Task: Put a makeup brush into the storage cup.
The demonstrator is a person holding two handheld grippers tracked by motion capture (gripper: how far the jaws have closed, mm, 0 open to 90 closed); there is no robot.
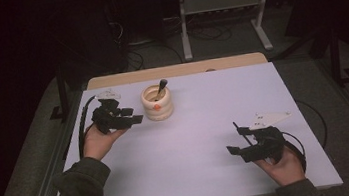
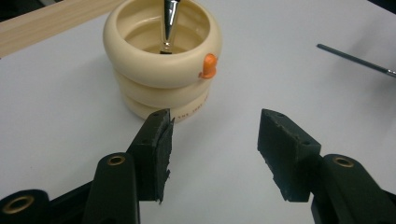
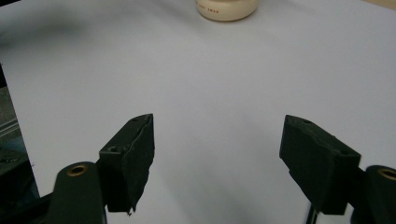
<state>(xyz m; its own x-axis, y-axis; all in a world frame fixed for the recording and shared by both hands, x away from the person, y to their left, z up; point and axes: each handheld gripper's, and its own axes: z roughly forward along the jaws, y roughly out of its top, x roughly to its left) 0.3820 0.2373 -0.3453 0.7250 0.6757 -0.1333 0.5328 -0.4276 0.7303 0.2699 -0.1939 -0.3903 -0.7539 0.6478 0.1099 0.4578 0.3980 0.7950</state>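
A cream pot (image 1: 158, 105) made of stacked rings, with a small orange knob (image 2: 209, 65) on its side, stands at the back left of the white table (image 1: 201, 125). A dark-handled tool (image 1: 161, 86) leans inside it. My left gripper (image 1: 134, 114) is just left of the pot, open, its jaws pointing at the pot's base (image 2: 215, 126) with nothing between them. My right gripper (image 1: 234, 151) is near the front right, open and empty (image 3: 217, 128). A thin dark stick (image 1: 240, 133) lies on the table just beyond it.
A wooden strip (image 1: 174, 71) runs along the table's far edge. The pot's lower rim (image 3: 226, 10) is far ahead in the right gripper view. Behind the table stand a metal frame (image 1: 223, 16) and cables on a dark floor.
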